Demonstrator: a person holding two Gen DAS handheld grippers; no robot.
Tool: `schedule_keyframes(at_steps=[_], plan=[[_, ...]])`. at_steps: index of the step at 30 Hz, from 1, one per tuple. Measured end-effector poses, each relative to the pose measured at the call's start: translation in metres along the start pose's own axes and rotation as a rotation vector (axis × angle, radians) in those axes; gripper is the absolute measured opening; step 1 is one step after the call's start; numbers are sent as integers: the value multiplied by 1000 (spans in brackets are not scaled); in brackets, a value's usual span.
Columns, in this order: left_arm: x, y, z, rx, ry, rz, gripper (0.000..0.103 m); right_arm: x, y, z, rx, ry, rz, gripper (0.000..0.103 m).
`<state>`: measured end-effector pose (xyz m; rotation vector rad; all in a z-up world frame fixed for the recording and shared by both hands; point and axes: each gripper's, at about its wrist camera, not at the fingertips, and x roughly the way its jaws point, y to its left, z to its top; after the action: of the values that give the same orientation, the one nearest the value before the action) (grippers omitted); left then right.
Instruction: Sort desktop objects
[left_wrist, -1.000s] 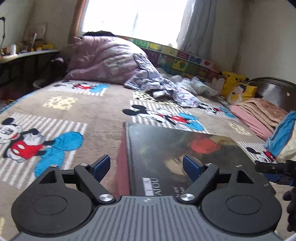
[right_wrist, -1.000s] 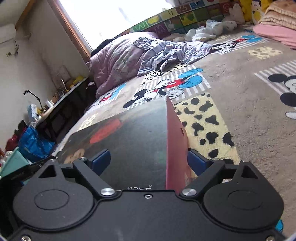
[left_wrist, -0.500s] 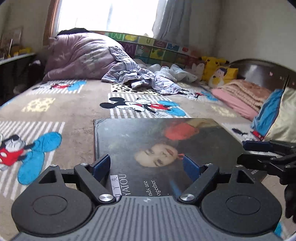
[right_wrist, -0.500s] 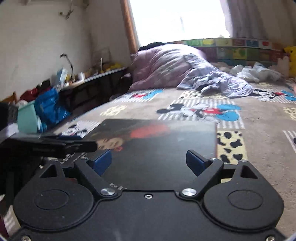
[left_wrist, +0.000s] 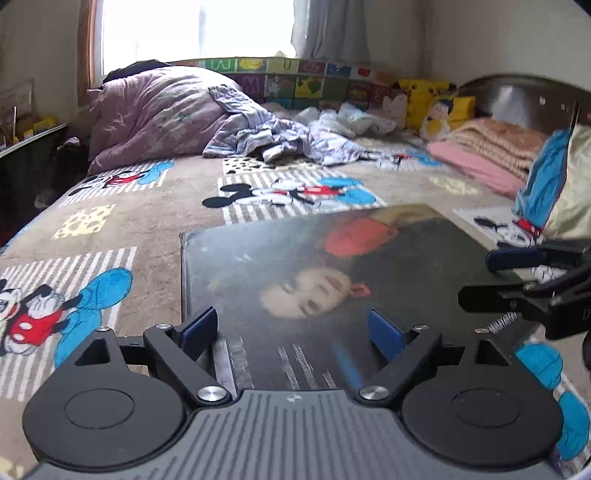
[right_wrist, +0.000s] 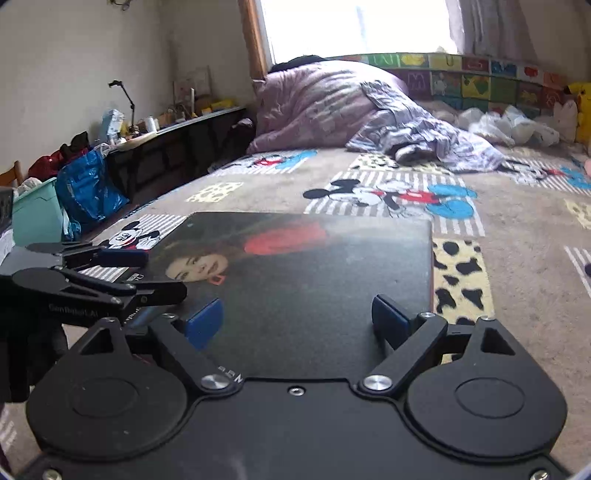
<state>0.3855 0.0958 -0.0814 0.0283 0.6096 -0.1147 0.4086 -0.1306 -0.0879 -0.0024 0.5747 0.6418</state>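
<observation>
In the left wrist view, you are holding your left tool (left_wrist: 291, 330) low and level, its blue fingers spread wide above one dark book (left_wrist: 332, 280) lying flat on the bed (left_wrist: 147, 206), gripping nothing. Your right tool (left_wrist: 517, 273) is reaching in from the right edge.

In the right wrist view, your right tool (right_wrist: 297, 319) is hovering wide open over the same book (right_wrist: 314, 277) at centre frame, empty. Your left tool (right_wrist: 110, 277) is entering at mid left. One desk (right_wrist: 177, 129) is standing along the left wall.
</observation>
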Motion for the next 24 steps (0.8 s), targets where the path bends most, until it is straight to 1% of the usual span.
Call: schedule_keyframes(at_steps=[6, 10, 13, 18, 24], plan=[[-25, -16, -9, -19, 44, 24, 89, -23, 13, -8, 15, 76, -53, 93], [-45, -26, -17, -54, 73, 40, 89, -44, 23, -15, 27, 102, -78, 94], [-63, -30, -22, -106, 73, 41, 89, -64, 30, -19, 29, 96, -119, 95], [-94, -45, -32, -122, 50, 78, 89, -96, 41, -25, 30, 77, -166, 96], [-131, -57, -44, -156, 21, 117, 89, -127, 48, -35, 35, 59, -202, 96]])
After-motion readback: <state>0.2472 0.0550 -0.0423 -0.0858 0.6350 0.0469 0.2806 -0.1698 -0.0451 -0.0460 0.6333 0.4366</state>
